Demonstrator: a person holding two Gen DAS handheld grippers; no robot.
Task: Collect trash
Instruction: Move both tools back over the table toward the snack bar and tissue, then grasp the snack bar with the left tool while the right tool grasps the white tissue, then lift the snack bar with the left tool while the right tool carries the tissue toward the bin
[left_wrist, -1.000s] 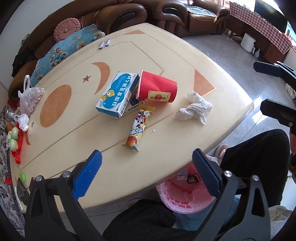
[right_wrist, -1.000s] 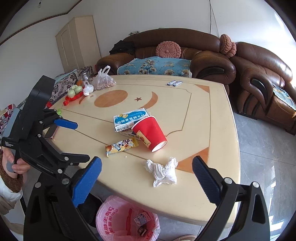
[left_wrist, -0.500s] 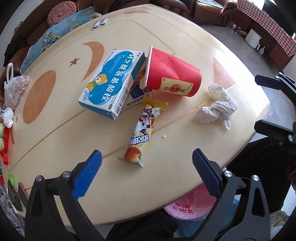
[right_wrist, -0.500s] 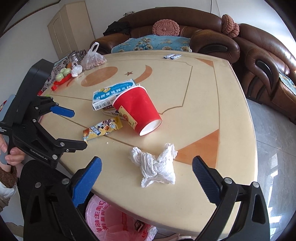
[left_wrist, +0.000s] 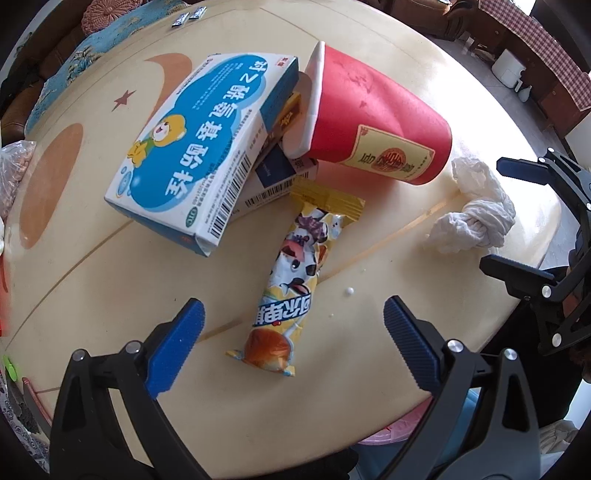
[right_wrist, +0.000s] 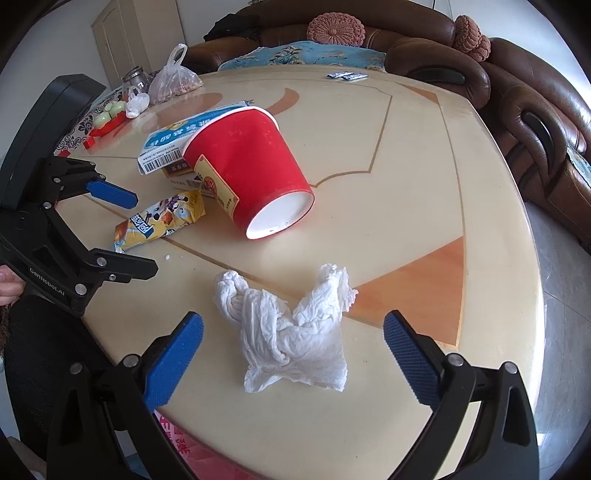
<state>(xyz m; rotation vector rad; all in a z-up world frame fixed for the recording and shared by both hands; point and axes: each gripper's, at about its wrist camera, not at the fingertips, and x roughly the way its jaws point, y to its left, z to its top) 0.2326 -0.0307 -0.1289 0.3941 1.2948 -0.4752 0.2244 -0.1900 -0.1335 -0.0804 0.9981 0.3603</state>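
Note:
A yellow snack wrapper (left_wrist: 291, 284) lies on the cream table (left_wrist: 110, 288), its near end between the open fingers of my left gripper (left_wrist: 291, 343). A tipped red paper cup (left_wrist: 373, 122) and a blue and white box (left_wrist: 199, 147) lie beyond it. A crumpled white tissue (right_wrist: 288, 328) lies near the table edge, just ahead of my open right gripper (right_wrist: 291, 350). The tissue (left_wrist: 472, 214) and the right gripper (left_wrist: 517, 218) also show at the right of the left wrist view. The left gripper (right_wrist: 122, 232), wrapper (right_wrist: 159, 225), cup (right_wrist: 247, 177) and box (right_wrist: 184, 140) show in the right wrist view.
A pink trash bag (right_wrist: 184, 446) sits below the near table edge. A smaller box (left_wrist: 273, 177) lies under the blue one. A plastic bag (right_wrist: 173, 79), a jar and small items stand at the far left. Brown sofas (right_wrist: 535, 122) surround the table. Two small packets (right_wrist: 347, 75) lie far back.
Both grippers have moved forward and down toward the table. The left one now straddles the wrapper's end, the right one is close over the tissue. Both stayed open.

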